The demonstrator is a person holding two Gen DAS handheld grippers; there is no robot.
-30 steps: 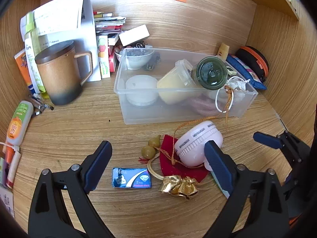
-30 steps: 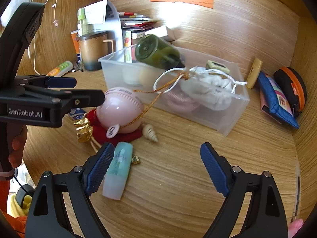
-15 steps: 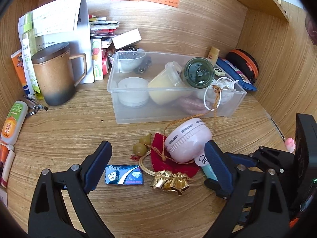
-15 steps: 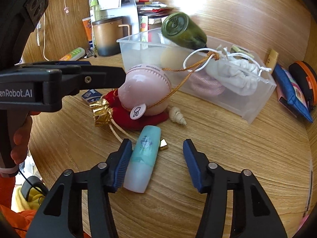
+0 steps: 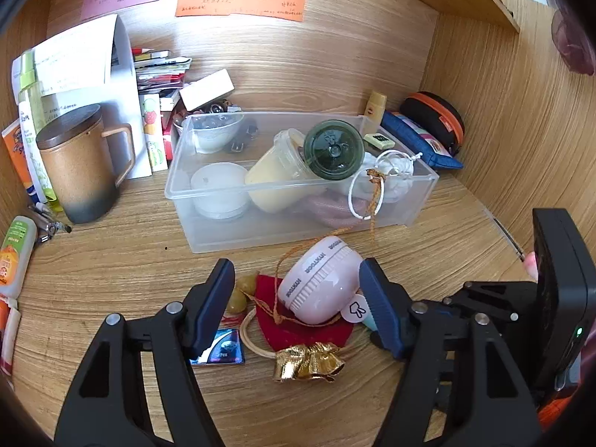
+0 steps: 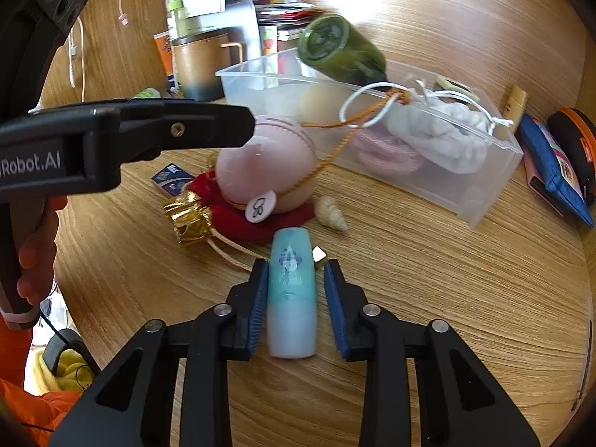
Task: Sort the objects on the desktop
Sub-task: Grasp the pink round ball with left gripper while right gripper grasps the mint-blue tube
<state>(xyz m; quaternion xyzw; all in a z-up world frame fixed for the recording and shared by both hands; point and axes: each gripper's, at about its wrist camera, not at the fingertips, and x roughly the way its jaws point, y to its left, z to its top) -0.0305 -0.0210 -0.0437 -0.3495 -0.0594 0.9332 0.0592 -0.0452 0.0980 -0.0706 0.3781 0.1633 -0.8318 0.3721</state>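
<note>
On the left, my left hand-held gripper (image 5: pixel 296 300) was closing around the pink round gadget (image 5: pixel 319 286), which sat on a red pouch (image 5: pixel 298 329) on the worktop (image 5: pixel 111 268); neither pad pressed it yet. It looked light, hard and smooth, so I judged the ribbed band the safest hold. To the right, my right hand-held gripper (image 6: pixel 296 290) was closing on the teal tube (image 6: pixel 292 290): left pad touching, right pad just off. It would likely roll; mid-body seemed best.

Two close looks down at the wooden desk (image 5: pixel 111 272), one from each side, both showing the clear box (image 5: pixel 298 219) (image 6: pixel 484 171).
</note>
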